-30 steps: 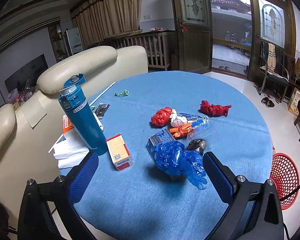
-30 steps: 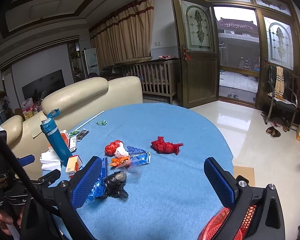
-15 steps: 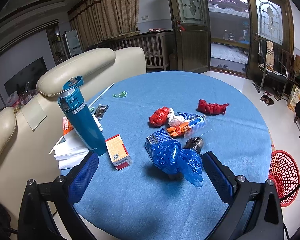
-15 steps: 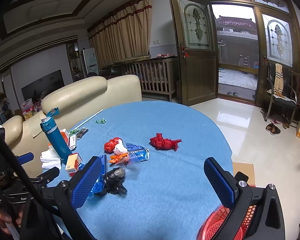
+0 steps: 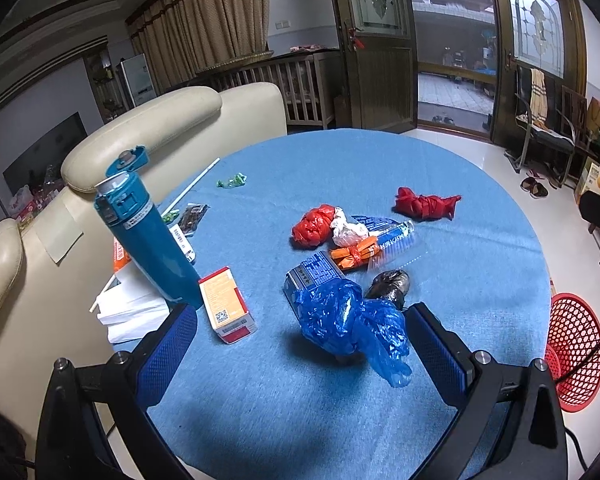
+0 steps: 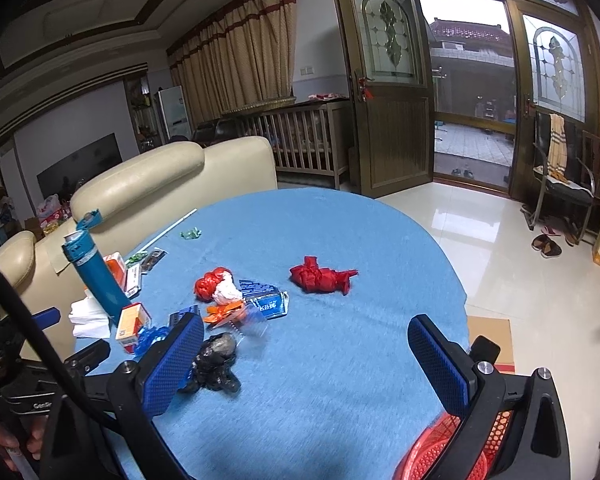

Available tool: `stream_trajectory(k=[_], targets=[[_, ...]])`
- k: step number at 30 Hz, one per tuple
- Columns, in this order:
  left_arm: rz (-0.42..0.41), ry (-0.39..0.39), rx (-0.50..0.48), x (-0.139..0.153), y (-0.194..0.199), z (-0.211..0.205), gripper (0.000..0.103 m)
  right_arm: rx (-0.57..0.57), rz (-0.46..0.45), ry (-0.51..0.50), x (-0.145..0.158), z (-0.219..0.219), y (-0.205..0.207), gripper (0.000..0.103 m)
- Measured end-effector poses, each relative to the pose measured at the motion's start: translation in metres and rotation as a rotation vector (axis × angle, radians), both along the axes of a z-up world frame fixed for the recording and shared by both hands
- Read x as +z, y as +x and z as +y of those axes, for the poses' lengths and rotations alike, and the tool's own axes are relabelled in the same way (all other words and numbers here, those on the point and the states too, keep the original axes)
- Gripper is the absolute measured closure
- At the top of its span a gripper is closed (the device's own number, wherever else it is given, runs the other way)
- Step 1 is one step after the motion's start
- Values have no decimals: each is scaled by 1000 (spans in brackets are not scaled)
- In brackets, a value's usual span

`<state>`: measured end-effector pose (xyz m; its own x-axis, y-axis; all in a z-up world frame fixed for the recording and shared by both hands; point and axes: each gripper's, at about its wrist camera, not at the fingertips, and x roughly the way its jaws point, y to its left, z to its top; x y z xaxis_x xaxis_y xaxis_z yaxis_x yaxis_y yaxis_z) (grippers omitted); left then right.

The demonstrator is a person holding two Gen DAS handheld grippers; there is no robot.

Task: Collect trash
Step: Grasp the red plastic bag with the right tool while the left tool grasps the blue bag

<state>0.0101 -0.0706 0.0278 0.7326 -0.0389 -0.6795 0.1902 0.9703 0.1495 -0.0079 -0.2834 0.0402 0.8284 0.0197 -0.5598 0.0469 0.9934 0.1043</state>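
Two claws hang spread wide and empty over a round bench (image 5: 380, 160) draped in blue cloth, with the trash collection apparently at its start: every scrap lies uncollected. The left claw (image 5: 300, 344) faces a crumpled blue plastic bag (image 5: 352, 324) just ahead of its fingers, pressed against a blue printed carton (image 5: 312, 276). The right claw (image 6: 304, 360) hovers near a crumpled black bag (image 6: 216, 360) beside its left finger. Farther off lie a red bag wad (image 5: 312, 226) touching white crumpled paper (image 5: 346, 232), an orange wrapper (image 5: 354, 254), a clear plastic bottle (image 5: 392, 234) and a separate knotted red bag (image 5: 424, 204). A red mesh basket (image 5: 576, 352) waits on the floor by the bench edge. The likely next move is lowering onto the blue bag and closing; an orange-and-white box (image 5: 226, 306) and an upright teal flask (image 5: 148, 236) stand close to its left.
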Motion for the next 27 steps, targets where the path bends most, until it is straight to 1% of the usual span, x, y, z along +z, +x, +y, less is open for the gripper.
stream_trajectory(k=[4,7,11,13,15,20,24,25,26,27], targets=[[25,-4,-5,-6,14,-1,0,13,34,12,-10,-7,27,0],[72,-38,-22,-12,26,-2,0,38,68,6,-23,-13,55,0],[164,-107,-64,-26,45,-7,0,79,120,-4,-48,-26,109,0],[197,-128,-66,-35,55,-10,0,81,147,-30,-63,-35,140,0],[234,-148,-68,-46,66,-13,0,82,195,-41,-79,-42,173,0],[319,-189,-58,-66,81,-13,0,124,283,-46,-108,-51,244,0],[368,-211,-42,-80,88,-8,0,195,334,-11,-130,-40,276,1],[379,-217,-42,-82,88,-6,0,210,350,-18,-135,-36,282,3],[388,-225,-44,-85,88,-5,0,223,379,-36,-144,-30,289,12],[392,-231,-47,-87,88,-5,5,225,402,-57,-149,-27,292,29]])
